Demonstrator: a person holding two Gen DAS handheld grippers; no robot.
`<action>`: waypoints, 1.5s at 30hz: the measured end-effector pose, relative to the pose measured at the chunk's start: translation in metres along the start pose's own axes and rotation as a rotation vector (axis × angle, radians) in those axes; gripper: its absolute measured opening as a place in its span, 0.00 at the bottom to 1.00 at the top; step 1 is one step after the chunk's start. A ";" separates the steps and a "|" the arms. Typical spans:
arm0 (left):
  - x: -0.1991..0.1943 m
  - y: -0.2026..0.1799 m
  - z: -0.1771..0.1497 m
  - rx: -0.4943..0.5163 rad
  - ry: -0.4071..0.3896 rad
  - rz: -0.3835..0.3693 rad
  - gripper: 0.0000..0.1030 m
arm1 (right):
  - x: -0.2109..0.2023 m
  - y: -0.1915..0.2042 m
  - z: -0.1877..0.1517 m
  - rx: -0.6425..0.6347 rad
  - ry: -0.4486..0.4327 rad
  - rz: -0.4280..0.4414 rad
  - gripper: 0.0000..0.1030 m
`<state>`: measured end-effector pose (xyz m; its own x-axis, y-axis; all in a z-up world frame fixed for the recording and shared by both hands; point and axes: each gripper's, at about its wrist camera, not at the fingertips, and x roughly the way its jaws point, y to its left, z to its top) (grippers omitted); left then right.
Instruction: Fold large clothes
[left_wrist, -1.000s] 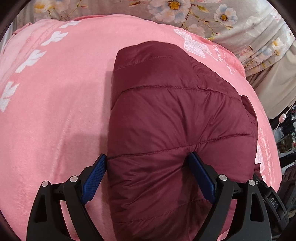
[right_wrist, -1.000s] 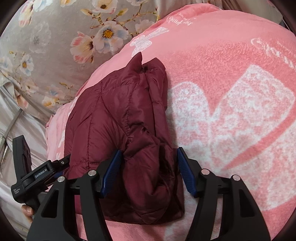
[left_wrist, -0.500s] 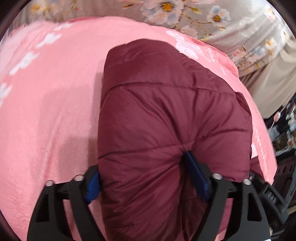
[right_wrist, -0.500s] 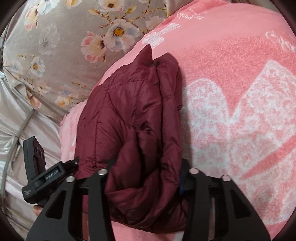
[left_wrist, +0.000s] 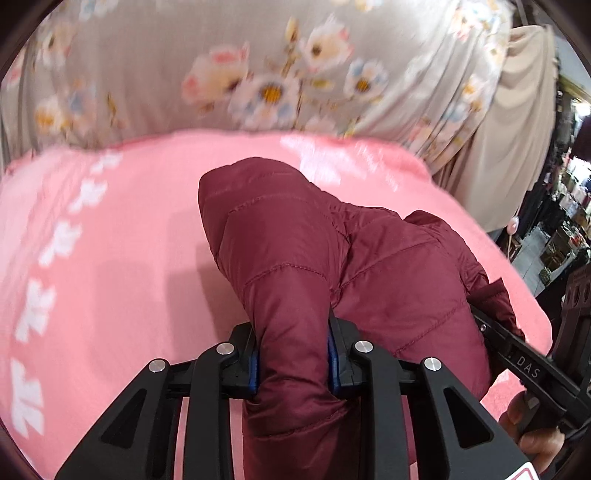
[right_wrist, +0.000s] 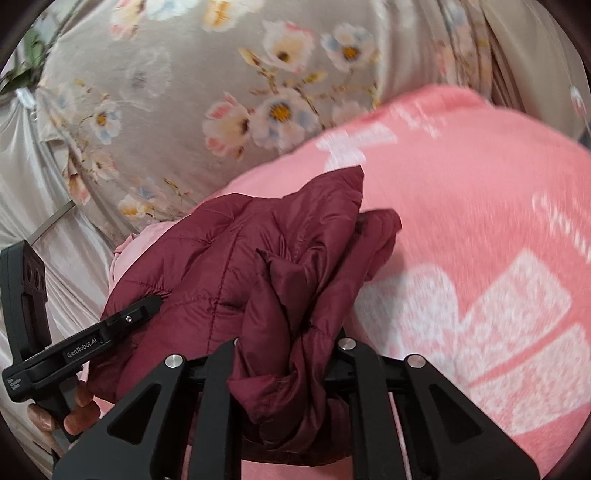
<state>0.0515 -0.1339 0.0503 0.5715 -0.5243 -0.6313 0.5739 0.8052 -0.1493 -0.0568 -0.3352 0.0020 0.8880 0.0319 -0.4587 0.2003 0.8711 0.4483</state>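
A dark red quilted puffer jacket (left_wrist: 369, 266) lies bunched on a pink blanket (left_wrist: 110, 258). My left gripper (left_wrist: 293, 363) is shut on a thick fold of its near edge, the blue pads pressing both sides. The jacket (right_wrist: 229, 273) also shows in the right wrist view, where my right gripper (right_wrist: 286, 350) is shut on a crumpled bunch of its near edge. Its near part is raised off the blanket. Each gripper shows at the side of the other's view: the right one (left_wrist: 517, 354) and the left one (right_wrist: 122, 317).
A grey floral sheet (left_wrist: 258, 74) hangs behind the bed, seen too in the right wrist view (right_wrist: 221, 92). The pink blanket (right_wrist: 480, 258) with white prints stretches to the right. Beige curtain (left_wrist: 517, 129) and cluttered shelves (left_wrist: 565, 229) stand at the right.
Both grippers went from open around the jacket's near edge to shut on it. They have lifted and tilted up, and the jacket has bunched and risen.
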 end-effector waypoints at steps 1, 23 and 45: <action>-0.007 0.002 0.009 0.019 -0.034 0.004 0.22 | -0.002 0.010 0.008 -0.020 -0.025 0.005 0.12; 0.032 0.198 0.129 0.087 -0.338 0.114 0.23 | 0.195 0.172 0.120 -0.283 -0.158 0.135 0.12; 0.183 0.284 0.092 0.013 -0.112 0.162 0.35 | 0.356 0.126 0.065 -0.187 0.120 0.033 0.16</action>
<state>0.3731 -0.0265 -0.0379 0.7181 -0.4161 -0.5578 0.4760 0.8784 -0.0424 0.3118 -0.2463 -0.0555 0.8351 0.1100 -0.5390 0.0820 0.9440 0.3197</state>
